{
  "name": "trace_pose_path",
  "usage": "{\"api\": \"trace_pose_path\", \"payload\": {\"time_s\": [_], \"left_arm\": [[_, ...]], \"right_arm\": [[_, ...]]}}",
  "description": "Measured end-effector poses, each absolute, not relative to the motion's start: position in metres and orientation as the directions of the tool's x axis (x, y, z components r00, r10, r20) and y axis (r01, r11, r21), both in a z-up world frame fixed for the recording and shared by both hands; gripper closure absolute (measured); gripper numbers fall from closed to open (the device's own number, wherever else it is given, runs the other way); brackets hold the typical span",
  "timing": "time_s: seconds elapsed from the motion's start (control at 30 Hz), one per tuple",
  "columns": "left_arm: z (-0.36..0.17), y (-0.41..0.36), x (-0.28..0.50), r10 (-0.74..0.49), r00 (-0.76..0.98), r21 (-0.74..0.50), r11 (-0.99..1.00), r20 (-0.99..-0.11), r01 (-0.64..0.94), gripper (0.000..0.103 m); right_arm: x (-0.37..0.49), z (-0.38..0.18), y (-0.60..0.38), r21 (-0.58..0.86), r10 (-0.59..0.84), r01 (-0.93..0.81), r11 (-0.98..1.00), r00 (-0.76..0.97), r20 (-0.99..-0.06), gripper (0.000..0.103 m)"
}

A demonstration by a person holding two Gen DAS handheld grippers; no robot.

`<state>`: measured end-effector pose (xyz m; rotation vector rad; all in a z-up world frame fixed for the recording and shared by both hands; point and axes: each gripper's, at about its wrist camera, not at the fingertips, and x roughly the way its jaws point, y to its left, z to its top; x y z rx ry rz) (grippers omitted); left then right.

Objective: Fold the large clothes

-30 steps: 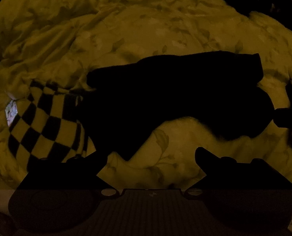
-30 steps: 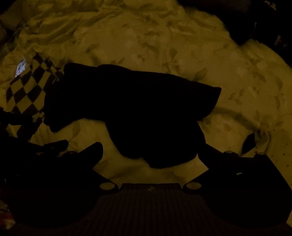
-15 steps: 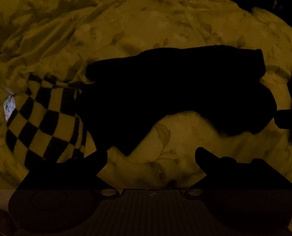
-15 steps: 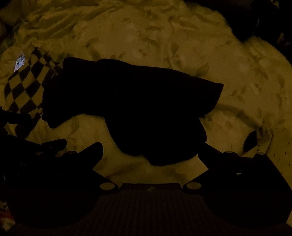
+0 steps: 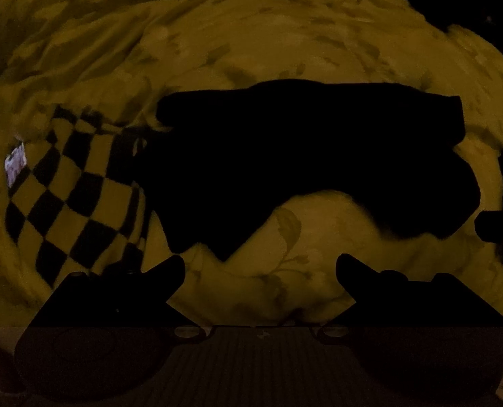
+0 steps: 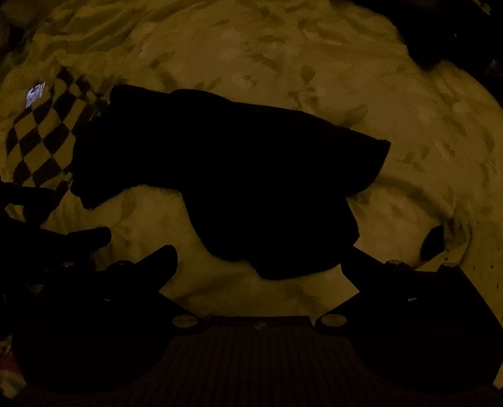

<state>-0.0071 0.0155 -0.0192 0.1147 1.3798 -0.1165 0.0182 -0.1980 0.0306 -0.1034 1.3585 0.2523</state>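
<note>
The scene is very dim. A black garment (image 5: 302, 156) lies spread across a pale leaf-patterned bedspread (image 5: 217, 44), its outline bent with one end near the left and one at the right. The same black garment (image 6: 238, 176) fills the middle of the right wrist view. My left gripper (image 5: 261, 264) hangs open just short of the garment's near edge, with nothing between its fingers. My right gripper (image 6: 261, 257) is open too, with the garment's near edge lying between its fingertips. I cannot tell whether the fingers touch the cloth.
A black-and-cream checkered cloth (image 5: 75, 196) with a small white label (image 5: 14, 164) lies at the garment's left end, also seen as checkered cloth (image 6: 44, 135). The other gripper's dark tip (image 5: 499, 225) shows at the right edge. Dark objects (image 6: 421, 17) sit at the bed's far right.
Both cameras have drifted slightly; the garment sits a little higher and closer in each view. Both grippers stay open and the garment itself has not visibly moved.
</note>
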Motion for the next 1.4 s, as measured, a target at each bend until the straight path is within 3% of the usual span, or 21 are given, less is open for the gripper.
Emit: {"api": "trace_pose_path", "payload": {"time_s": [1.4], "left_arm": [[-0.032, 0.026, -0.002, -0.042, 0.164, -0.022, 0.992, -0.986, 0.123, 0.0]], "right_arm": [[0.033, 0.013, -0.179, 0.057, 0.099, -0.289, 0.956, 0.133, -0.986, 0.001]]}}
